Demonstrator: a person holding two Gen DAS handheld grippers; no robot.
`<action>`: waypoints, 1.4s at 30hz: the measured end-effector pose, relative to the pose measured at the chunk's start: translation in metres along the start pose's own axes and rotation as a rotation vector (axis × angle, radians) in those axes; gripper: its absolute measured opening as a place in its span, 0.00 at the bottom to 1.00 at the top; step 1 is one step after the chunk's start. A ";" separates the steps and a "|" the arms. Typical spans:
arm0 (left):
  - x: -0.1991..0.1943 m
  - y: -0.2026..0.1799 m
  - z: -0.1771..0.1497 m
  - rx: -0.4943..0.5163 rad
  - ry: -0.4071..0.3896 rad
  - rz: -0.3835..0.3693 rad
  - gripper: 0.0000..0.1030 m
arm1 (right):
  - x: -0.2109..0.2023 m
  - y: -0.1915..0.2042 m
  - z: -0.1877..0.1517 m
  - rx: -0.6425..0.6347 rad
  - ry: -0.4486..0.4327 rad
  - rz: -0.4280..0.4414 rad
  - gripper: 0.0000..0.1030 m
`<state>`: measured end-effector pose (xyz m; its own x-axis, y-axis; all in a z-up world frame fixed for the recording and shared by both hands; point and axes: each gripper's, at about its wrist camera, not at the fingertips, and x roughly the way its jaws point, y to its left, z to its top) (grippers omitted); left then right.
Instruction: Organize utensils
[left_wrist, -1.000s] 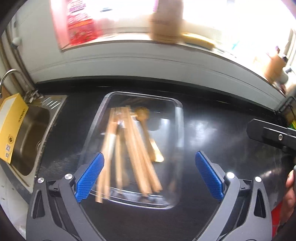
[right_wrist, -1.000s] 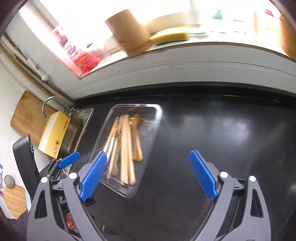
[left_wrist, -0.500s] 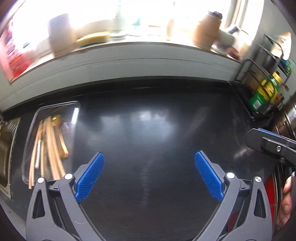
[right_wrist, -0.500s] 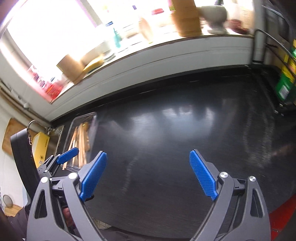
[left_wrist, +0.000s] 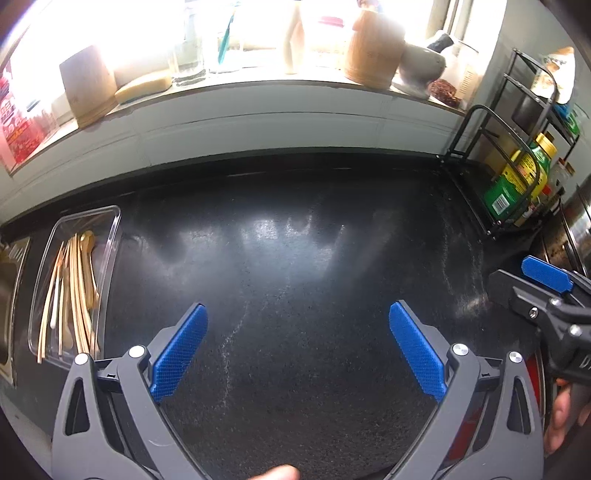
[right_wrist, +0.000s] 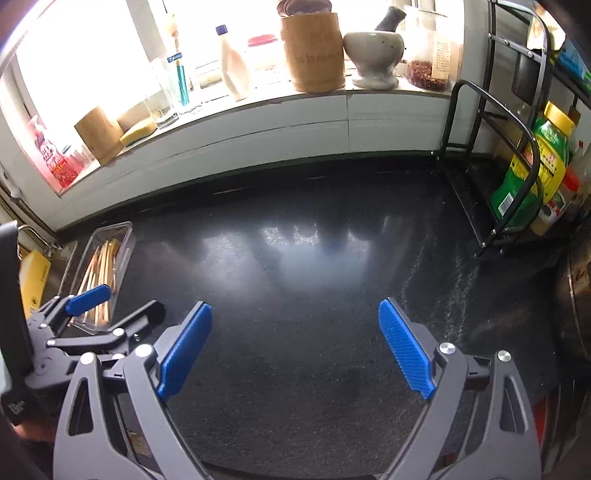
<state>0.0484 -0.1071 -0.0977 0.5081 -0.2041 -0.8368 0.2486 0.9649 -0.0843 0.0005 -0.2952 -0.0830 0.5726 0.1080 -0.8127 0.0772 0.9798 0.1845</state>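
Over the black counter (left_wrist: 295, 258) both tongs, left (left_wrist: 297, 347) and right (right_wrist: 295, 347), gape wide and empty; one clear tray (left_wrist: 110, 236) holds wooden utensils (left_wrist: 75, 288).

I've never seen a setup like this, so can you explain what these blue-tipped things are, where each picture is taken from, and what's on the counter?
Each picture comes from a wide-angle camera on a hand-held claw, looking forward along its two blue-padded fingers. A person holds one claw in each hand; there is no robot arm. The left claw and the right claw are both open and hold nothing. Below them is a black counter. At its left side sits a clear plastic tray with wooden utensils lying inside. A wire rack with bottles stands at the right, and jars line the windowsill behind.
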 end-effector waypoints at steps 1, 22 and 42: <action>-0.001 0.002 0.000 -0.004 0.000 0.004 0.93 | 0.001 0.002 0.000 -0.005 -0.001 -0.012 0.86; -0.006 0.032 0.008 -0.051 -0.005 0.052 0.94 | 0.012 0.022 0.008 -0.025 0.003 -0.053 0.86; -0.005 0.035 0.006 -0.063 -0.005 0.053 0.94 | 0.012 0.024 0.008 -0.031 0.006 -0.050 0.86</action>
<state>0.0596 -0.0730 -0.0930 0.5232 -0.1533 -0.8383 0.1693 0.9828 -0.0740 0.0155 -0.2717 -0.0835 0.5639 0.0591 -0.8237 0.0801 0.9888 0.1258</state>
